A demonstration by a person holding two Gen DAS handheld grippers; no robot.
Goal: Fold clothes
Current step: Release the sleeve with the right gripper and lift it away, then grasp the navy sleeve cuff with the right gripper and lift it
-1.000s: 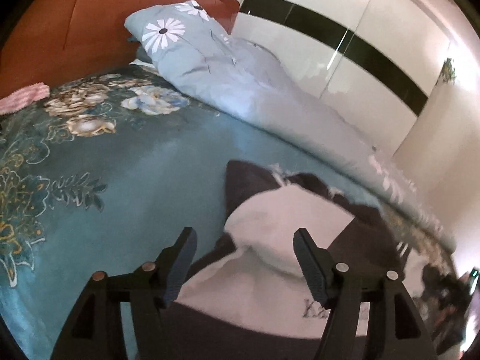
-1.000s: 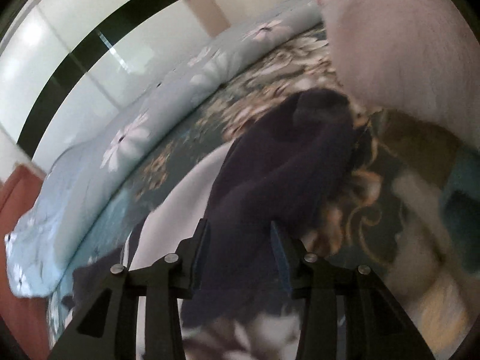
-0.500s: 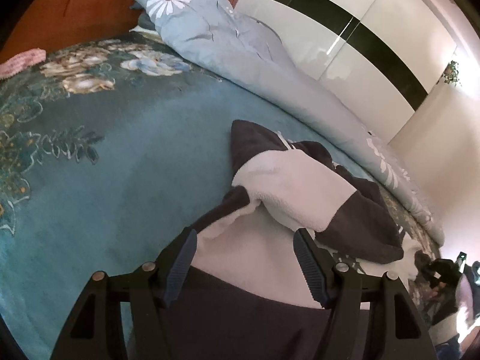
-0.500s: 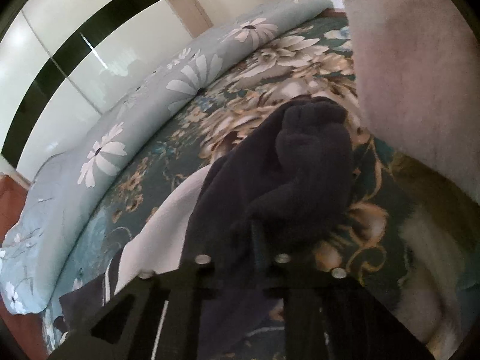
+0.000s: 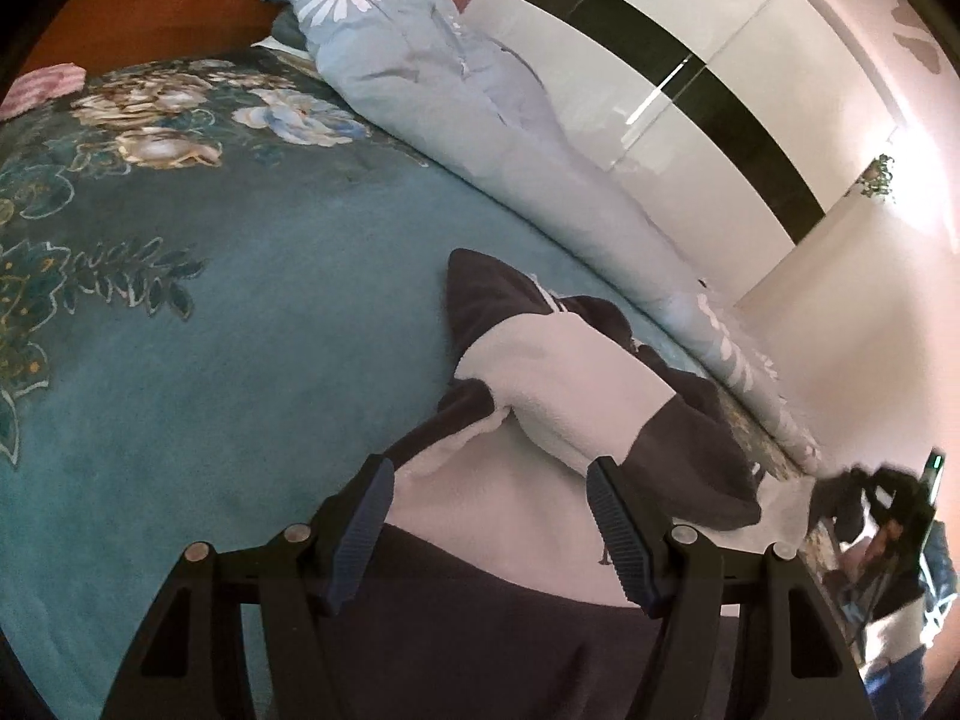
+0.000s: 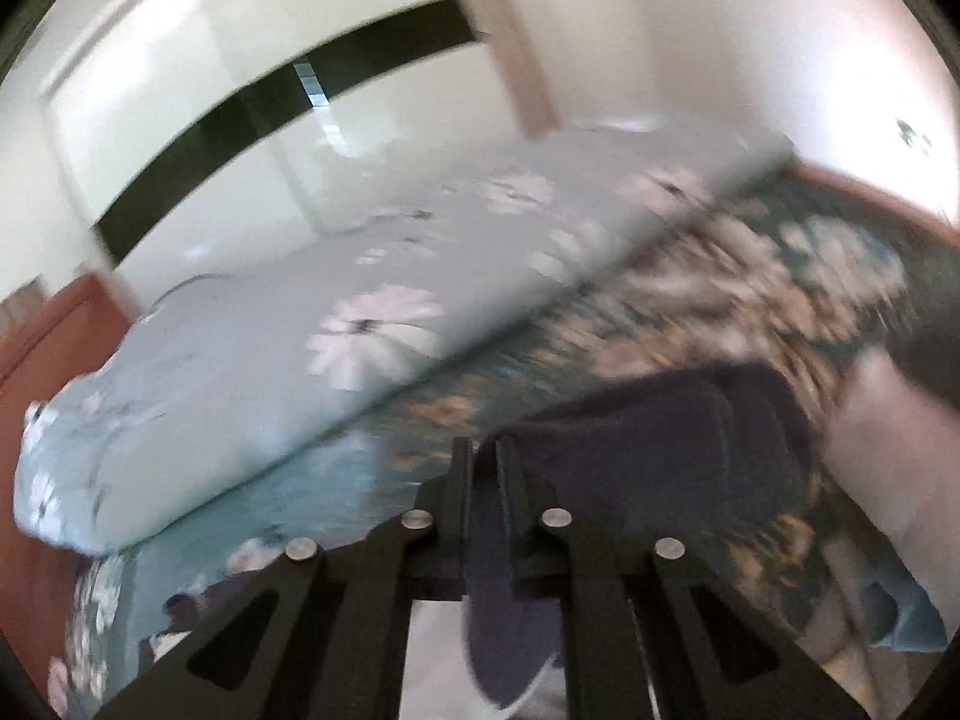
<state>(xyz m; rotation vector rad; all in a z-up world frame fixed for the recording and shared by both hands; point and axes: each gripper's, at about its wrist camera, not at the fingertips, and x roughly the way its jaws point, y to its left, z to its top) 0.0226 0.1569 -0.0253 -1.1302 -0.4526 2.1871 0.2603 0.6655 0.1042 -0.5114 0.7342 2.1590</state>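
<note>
A navy and white fleece top point(image 5: 558, 420) lies on the teal floral bedspread point(image 5: 198, 360), one white sleeve folded across its body. My left gripper point(image 5: 489, 531) hovers just above the garment's white chest panel, open, with nothing between its fingers. In the blurred right wrist view my right gripper point(image 6: 485, 474) is shut on the navy sleeve point(image 6: 660, 438) of the same top. The dark fabric runs between the jaws and hangs below them, lifted off the bed.
A rolled light-blue daisy duvet point(image 5: 480, 126) lies along the bed's far side, before a white wardrobe with a black stripe point(image 5: 690, 78). A red-brown headboard point(image 5: 150, 6) stands at the upper left. A pink cloth point(image 5: 42, 84) lies at the left edge.
My right gripper closed on the navy sleeve and swung up and left with it, blurring the view. The left gripper stayed open and shifted slightly over the garment.
</note>
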